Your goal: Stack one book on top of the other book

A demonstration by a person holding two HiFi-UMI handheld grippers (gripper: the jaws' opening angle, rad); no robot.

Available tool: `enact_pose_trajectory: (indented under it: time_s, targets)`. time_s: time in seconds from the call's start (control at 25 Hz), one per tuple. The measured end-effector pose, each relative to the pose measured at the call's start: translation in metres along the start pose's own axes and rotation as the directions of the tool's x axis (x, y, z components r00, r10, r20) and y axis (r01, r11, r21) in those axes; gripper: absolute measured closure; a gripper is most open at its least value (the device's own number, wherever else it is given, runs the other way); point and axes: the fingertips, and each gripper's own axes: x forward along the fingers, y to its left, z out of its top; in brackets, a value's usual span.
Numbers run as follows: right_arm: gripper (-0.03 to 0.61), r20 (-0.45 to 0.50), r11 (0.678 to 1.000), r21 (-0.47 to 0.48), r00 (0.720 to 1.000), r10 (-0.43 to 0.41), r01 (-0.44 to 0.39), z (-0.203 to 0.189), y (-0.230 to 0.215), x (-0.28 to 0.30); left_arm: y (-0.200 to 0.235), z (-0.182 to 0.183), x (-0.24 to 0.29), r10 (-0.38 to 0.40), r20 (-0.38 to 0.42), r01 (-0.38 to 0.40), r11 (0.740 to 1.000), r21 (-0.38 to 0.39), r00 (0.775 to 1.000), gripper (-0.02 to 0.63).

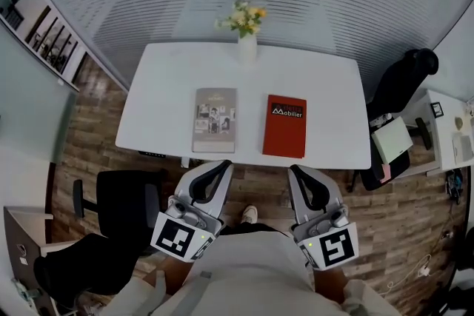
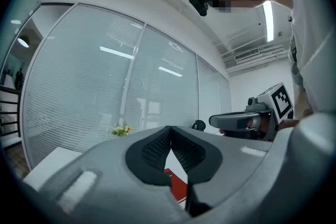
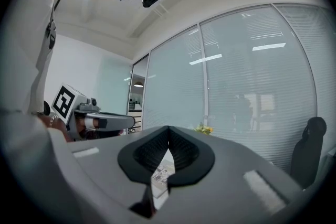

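Both clenched empty: L tool [image 1: 217, 165], R tool [image 1: 297, 169]; flat rect. beige book [image 1: 215, 120], red book [image 1: 285, 126] on smooth table [image 1: 163, 85].

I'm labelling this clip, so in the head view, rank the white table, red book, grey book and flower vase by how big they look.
1. white table, clearly largest.
2. grey book and red book, too alike to rank.
3. flower vase, smallest.
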Motion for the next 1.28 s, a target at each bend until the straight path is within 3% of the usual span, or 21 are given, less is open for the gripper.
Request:
enact_pose_trajectory:
  time_s: [0.64, 1.28]
  targets:
    - [0.574, -0.011, 1.000, 0.015, 1.000, 0.022, -0.021, -0.008, -0.033, 0.051, 0.040, -0.006, 0.049, 0.007, -0.008, -0.008, 1.000, -0.006, 1.000, 0.610]
    - [0.574, -0.028, 1.000, 0.011, 0.999, 0.017, -0.016, -0.004, -0.023, 0.209, 0.185, -0.008, 0.084, -0.027, -0.029, 0.026, 0.999, -0.021, 0.999, 0.609]
